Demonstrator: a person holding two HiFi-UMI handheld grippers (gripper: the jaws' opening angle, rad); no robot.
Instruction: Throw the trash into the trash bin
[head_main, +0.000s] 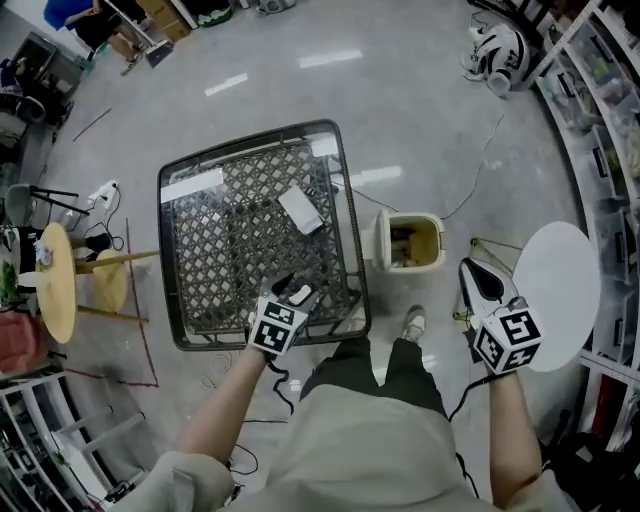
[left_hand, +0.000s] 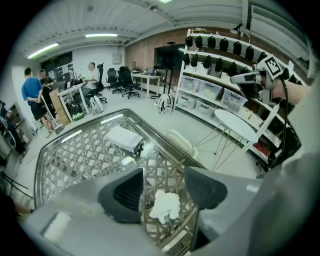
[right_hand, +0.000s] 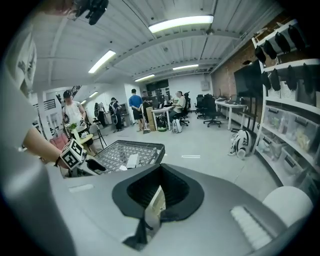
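Your left gripper has its fingers apart over one crumpled white wad at the near edge of the lattice bench, while your right gripper has its fingers closed on one thin scrap, right of the bin. One flat white packet lies mid-bench. The one bin stands open on the floor just beside the bench, something dark inside

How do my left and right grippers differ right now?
The left gripper has its jaws apart; the right gripper has them shut. The left gripper holds nothing, a crumpled tissue lying on the mesh table below its gap; the right gripper pinches a thin scrap. The left gripper is over that table, the right gripper beside the round white table. Both carry marker cubes.
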